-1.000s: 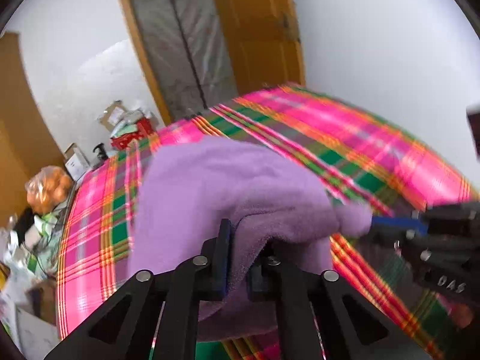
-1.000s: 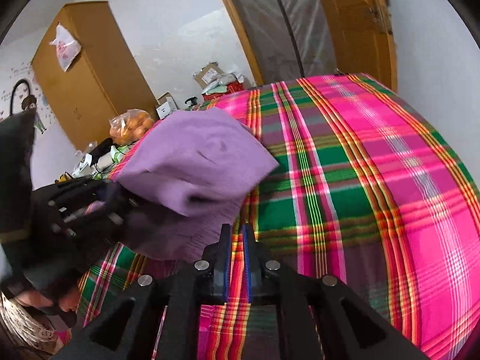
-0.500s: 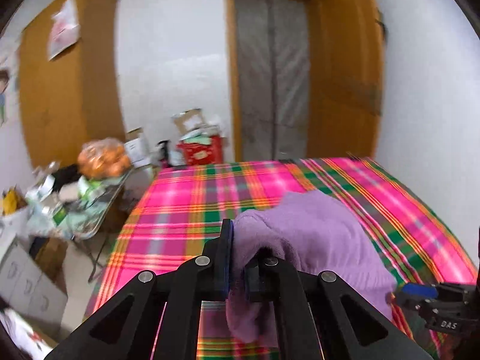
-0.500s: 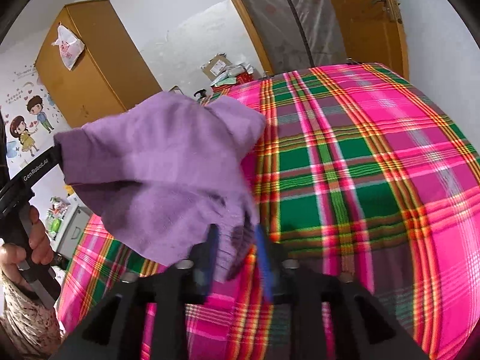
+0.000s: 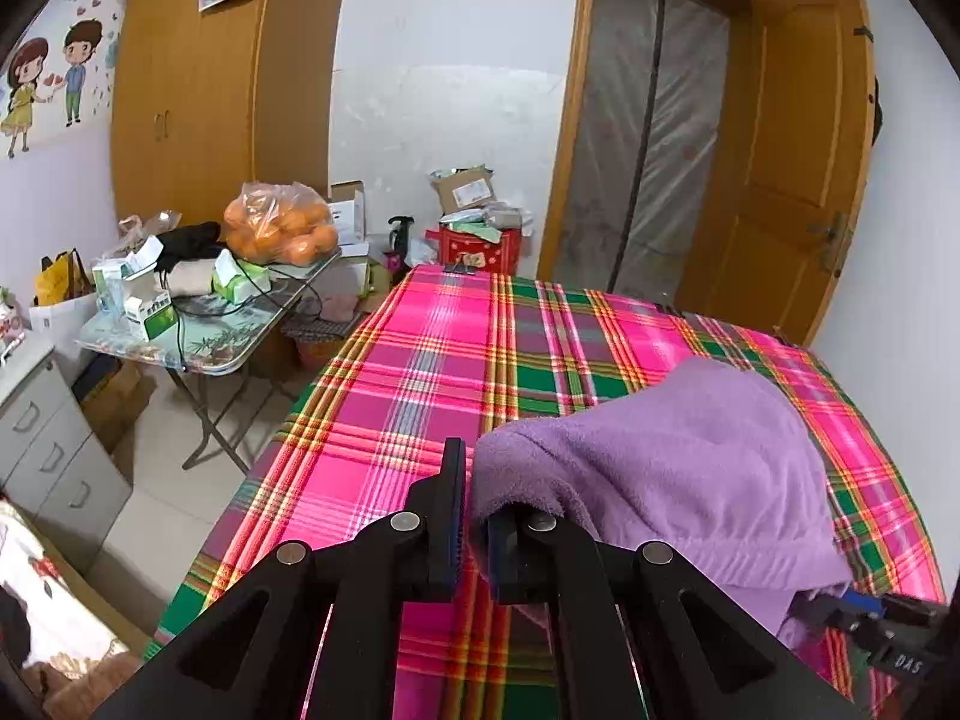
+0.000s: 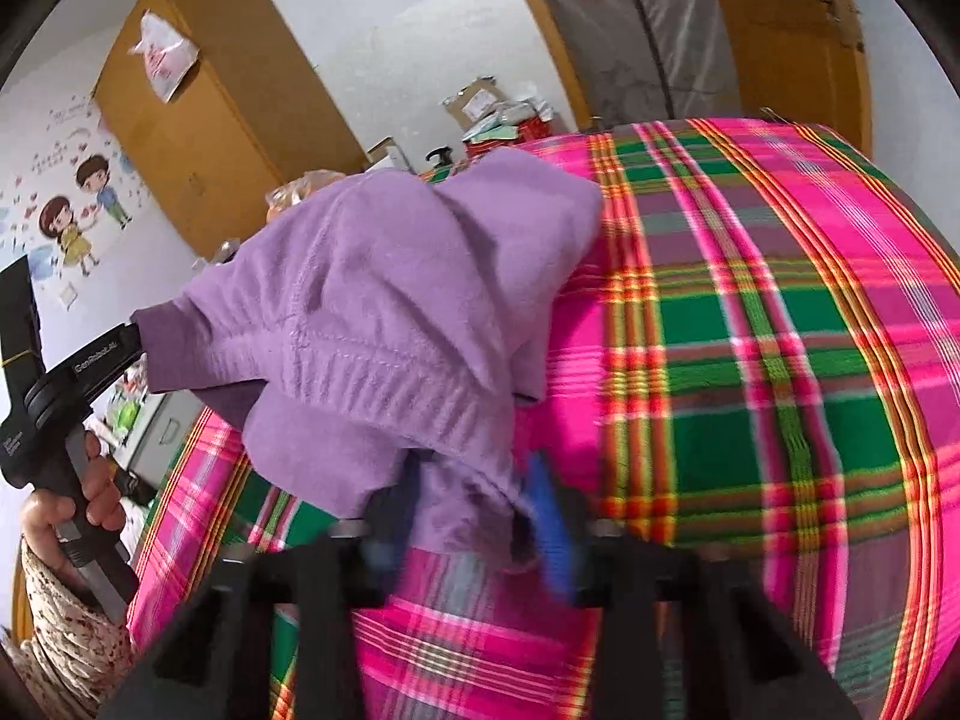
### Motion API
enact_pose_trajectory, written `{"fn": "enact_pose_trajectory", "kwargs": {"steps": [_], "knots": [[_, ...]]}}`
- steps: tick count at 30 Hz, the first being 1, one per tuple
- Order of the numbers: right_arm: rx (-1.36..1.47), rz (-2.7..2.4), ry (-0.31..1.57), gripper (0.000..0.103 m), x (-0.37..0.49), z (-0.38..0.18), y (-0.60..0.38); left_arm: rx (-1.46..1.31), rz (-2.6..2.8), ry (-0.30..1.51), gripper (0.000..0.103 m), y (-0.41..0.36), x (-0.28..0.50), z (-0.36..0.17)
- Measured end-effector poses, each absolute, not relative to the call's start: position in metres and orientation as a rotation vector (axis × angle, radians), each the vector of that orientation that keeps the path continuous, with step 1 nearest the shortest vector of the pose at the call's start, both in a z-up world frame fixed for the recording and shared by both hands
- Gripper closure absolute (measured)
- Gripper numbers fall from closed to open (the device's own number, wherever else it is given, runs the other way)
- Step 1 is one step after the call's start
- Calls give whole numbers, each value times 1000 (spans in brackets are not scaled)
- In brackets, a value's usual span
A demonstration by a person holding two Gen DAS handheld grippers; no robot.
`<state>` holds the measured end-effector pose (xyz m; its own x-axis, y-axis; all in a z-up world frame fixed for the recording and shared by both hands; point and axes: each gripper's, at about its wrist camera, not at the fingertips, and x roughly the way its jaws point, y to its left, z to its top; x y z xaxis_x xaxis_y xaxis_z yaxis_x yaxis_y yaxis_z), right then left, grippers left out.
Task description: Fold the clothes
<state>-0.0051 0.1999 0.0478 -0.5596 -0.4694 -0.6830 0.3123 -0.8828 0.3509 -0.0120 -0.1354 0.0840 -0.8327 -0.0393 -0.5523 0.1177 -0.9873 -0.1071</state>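
Purple sweater (image 5: pixel 678 468) lifted over the plaid bed cover (image 5: pixel 456 372), left gripper (image 5: pixel 474 531) pinching one edge, right gripper (image 6: pixel 474 507) spread wide around the ribbed hem.

"GenRobot.AI" in white on the left claw (image 6: pixel 135 339) body, "DAS" — upside down — on the right claw (image 5: pixel 840 612) side

Right tongs (image 6: pixel 474 504) blurred; purple garment (image 6: pixel 384 324) covers their tips and hides the bed (image 6: pixel 750 330) under it.
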Motion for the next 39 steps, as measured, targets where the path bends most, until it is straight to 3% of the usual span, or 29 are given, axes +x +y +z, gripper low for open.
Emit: {"fn": "enact_pose_trajectory", "kwargs": {"steps": [2,8,15,22,27,32,39], "knots": [[1101,-2440,-245,92,-2,60,193,878,-2907,222,97,-142,-12,82],[930,-2356,-374,92,7,100,183,927,-2873,272,97,-155,-10,71],[827,-2147,-398,92,2,131,127,955,-2822,302,97,-171,0,57],[881,-1985,-380,92,-30,115,62,1014,-2888,428,95,-179,23,49],[985,-1922,-359,87,-51,91,37,1061,-2972,466,82,-166,36,45],[1023,-1981,-375,70,-58,90,70,1122,-3000,449,77,-149,26,42],[1016,-2211,-533,67,-53,93,173,1260,-2949,531,77,-137,1,26]]}}
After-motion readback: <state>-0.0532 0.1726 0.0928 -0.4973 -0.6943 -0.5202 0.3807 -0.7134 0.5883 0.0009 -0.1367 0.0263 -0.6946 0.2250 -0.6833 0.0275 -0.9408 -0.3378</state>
